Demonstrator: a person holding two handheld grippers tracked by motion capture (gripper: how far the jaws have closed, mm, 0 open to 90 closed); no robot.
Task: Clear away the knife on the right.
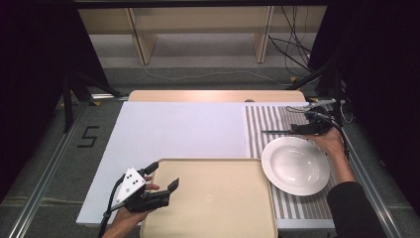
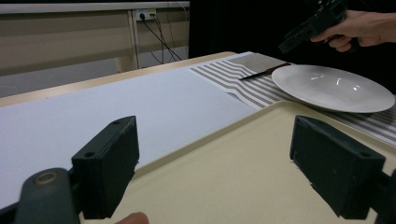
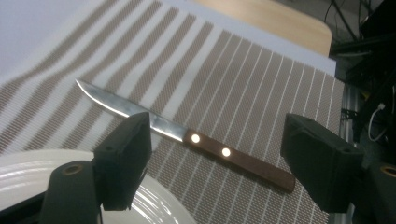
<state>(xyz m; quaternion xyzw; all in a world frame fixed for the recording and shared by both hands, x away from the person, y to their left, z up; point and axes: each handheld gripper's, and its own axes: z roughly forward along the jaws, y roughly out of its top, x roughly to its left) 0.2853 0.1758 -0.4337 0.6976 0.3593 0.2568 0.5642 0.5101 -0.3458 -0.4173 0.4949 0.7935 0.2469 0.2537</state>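
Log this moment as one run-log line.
right gripper: jaws open above knife | knife: flat on striped mat, beside plate | left gripper: open over tray

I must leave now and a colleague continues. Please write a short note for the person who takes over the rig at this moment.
Left gripper: open, over the near left corner of the beige tray, holding nothing.
Right gripper: open, above the knife, not gripping it.
Knife lies flat on the striped mat, behind the white plate. The plate sits on the mat, right of the tray.
Done: nothing picked up so far.
Left: probably lower the right gripper and grasp the wooden handle.
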